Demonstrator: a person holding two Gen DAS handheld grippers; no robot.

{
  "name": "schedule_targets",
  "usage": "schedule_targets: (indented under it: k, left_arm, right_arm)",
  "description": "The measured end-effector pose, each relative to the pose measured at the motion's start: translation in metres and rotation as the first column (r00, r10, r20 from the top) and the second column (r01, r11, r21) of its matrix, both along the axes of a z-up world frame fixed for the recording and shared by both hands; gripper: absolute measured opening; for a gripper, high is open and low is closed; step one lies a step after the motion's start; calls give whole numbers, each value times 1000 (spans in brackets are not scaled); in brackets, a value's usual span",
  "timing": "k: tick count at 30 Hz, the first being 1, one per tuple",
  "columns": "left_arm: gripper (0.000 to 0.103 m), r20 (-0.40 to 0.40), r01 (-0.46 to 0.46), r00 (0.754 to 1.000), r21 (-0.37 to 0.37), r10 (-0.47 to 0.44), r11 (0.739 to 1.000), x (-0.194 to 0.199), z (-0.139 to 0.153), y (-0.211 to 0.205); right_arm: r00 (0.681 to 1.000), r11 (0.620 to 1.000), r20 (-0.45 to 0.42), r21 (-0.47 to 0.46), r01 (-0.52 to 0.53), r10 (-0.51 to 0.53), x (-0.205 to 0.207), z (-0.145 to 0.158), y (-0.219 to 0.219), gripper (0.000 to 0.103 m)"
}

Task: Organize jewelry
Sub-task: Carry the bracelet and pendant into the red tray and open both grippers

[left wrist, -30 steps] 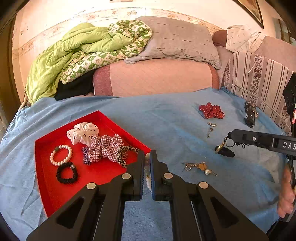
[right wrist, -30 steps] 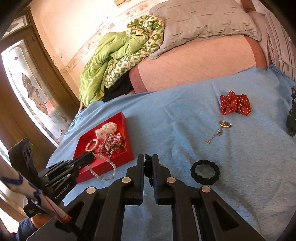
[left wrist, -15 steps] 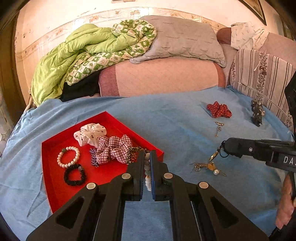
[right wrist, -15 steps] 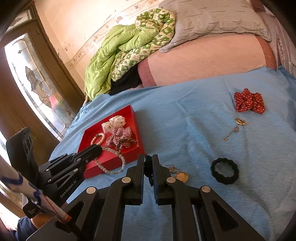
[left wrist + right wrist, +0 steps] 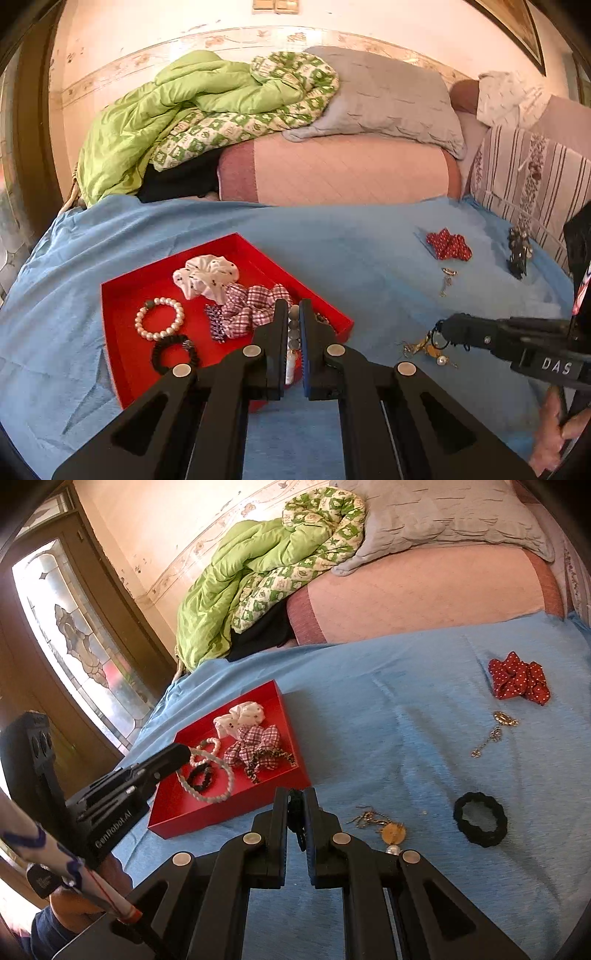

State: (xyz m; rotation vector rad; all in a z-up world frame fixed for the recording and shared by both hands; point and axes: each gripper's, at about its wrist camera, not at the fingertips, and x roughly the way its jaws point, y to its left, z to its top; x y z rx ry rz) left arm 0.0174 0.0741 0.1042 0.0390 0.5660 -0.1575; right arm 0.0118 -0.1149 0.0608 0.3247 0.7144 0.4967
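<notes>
My left gripper (image 5: 294, 314) is shut on a pale bead bracelet (image 5: 293, 332) and holds it over the near corner of the red tray (image 5: 122, 354); the bracelet also hangs over the tray in the right wrist view (image 5: 218, 794). The tray holds a white scrunchie (image 5: 207, 277), a plaid scrunchie (image 5: 251, 308), a pearl bracelet (image 5: 159, 319) and a black hair tie (image 5: 173, 354). My right gripper (image 5: 295, 801) is shut on a small black cord item (image 5: 295, 812) above the blue sheet, beside a gold pendant chain (image 5: 391, 830).
On the blue sheet (image 5: 388, 720) lie a black scrunchie (image 5: 480, 818), a gold clasp with chain (image 5: 495, 731) and a red dotted scrunchie (image 5: 519, 679). A dark hair clip (image 5: 517, 251) lies at the right edge. Pillows and a green quilt (image 5: 166, 110) are piled behind.
Both grippers have moved left toward the red tray. The bead bracelet now hangs over the tray's near corner. The right gripper has left the black scrunchie behind and passed the gold pendant.
</notes>
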Motion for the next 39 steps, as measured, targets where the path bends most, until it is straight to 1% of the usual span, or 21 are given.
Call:
schedule_targets:
  k: [4,8,12,19,23,27,31,39]
  left_arm:
    - [6,2,-34,999,-14,34,999,0,3,15]
    - [6,-15,-71,997,-23,70,997,2,0,31]
    - [6,-37,-113,993,-32,112,993,6,-5,51]
    - [6,-114,-206,974,-82,197,975,14,-18,97]
    - [6,-149,-232,965,-88,218,969,15,-25,110]
    - [6,-167,-251,957,-80,235,965,17,-31,118]
    - [6,-208,-272,946,-89,249,958,23,-39,126]
    - [6,-244,-281,935,-62,259,958,32,-50,124]
  right_arm:
    - [1000,1000,-2,1,-9,9,1,-1,8,9]
    - [1000,1000,-5,10,-19,19,3,-1,17,9]
    - [999,999,-14,39,-36,37,7,1,30,9]
    - [995,989,-25,117,-90,93,18,9,60,9]
    - [992,983,-31,137,-120,126,26,10,81,9]
    - [985,979,-59,139,-151,161,36,2,106,9]
    - [979,976,-98,144,-165,180,49,-10,128,9]
    - [975,980,-143,128,-152,170,74,-30,142,9]
